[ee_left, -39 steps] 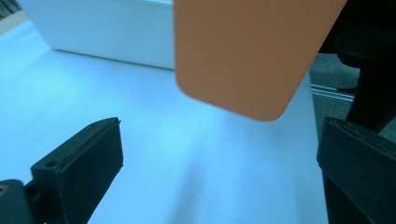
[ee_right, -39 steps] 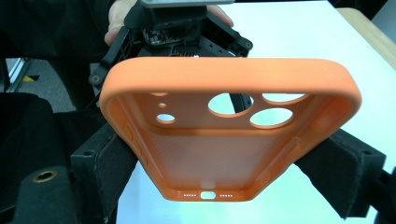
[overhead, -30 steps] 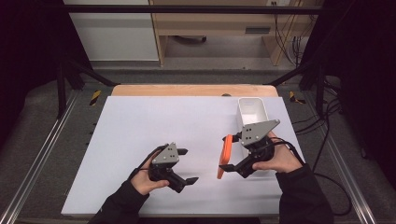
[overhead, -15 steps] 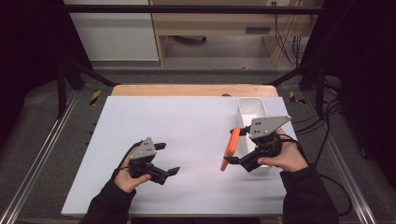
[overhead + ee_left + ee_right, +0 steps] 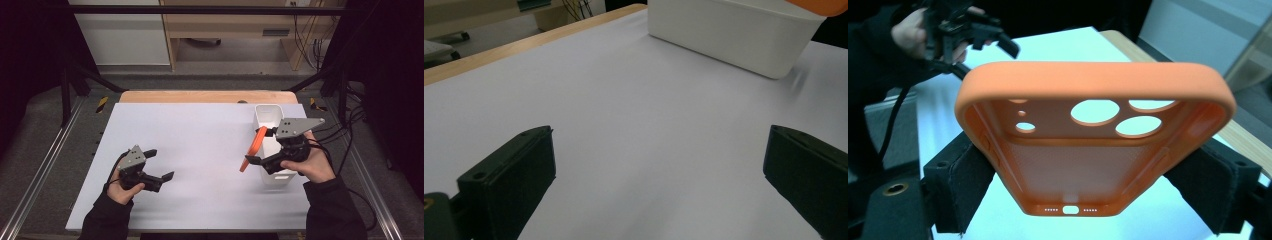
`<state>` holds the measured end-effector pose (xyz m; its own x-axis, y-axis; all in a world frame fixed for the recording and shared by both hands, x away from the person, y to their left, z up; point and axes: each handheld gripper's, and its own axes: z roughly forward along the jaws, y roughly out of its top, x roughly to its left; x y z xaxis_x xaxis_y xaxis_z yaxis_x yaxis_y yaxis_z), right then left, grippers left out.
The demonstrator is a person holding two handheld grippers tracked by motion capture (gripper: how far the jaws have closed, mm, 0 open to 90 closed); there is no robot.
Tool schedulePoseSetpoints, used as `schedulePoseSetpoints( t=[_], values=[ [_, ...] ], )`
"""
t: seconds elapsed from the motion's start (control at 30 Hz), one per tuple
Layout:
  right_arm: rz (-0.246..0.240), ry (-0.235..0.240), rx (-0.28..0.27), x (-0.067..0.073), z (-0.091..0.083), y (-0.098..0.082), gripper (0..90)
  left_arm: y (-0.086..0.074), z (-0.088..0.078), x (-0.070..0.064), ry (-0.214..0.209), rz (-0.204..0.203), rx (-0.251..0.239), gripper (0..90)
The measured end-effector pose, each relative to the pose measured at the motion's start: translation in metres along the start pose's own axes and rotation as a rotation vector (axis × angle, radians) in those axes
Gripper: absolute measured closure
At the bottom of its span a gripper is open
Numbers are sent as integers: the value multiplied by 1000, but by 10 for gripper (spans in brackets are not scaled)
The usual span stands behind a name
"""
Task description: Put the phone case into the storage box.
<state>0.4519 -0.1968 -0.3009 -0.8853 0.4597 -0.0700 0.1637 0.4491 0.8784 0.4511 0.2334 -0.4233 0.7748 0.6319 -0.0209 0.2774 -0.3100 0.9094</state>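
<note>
An orange phone case (image 5: 254, 148) hangs in the air just left of a white bin (image 5: 270, 116), with my right gripper (image 5: 260, 147) shut on its two long sides. In the right gripper view the orange phone case (image 5: 1093, 135) shows its hollow inner side and camera holes, clamped between the black pads (image 5: 963, 180). My left gripper (image 5: 159, 164) rests low over the white sheet at the front left, jaws wide apart with nothing between them. The left gripper view looks across the sheet to the white bin (image 5: 729, 32).
A white sheet (image 5: 200, 150) covers the table, with a wooden edge (image 5: 200, 96) showing at the back. Metal rails (image 5: 45, 160) run along both sides. A shelf unit (image 5: 235, 30) stands on the floor beyond the table.
My left gripper has slid left across the sheet toward the front left corner. My right gripper has lifted the orange case a little and shifted it right, nearer the bin.
</note>
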Motion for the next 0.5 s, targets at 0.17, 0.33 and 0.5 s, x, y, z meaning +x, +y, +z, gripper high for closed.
schedulePoseSetpoints(
  t=[0.17, 0.33, 0.5],
  values=[
    [40, -62, -18, -6, -4, 3, 159, -2, -6, 5, 21, -13, -7, 0],
    [74, -139, -38, -11, -7, 7, 159, -4, -9, 9, 41, -25, -14, 0],
    [103, -195, -63, -18, -11, 10, 160, -9, -14, 16, 66, -40, -23, 0]
  ],
)
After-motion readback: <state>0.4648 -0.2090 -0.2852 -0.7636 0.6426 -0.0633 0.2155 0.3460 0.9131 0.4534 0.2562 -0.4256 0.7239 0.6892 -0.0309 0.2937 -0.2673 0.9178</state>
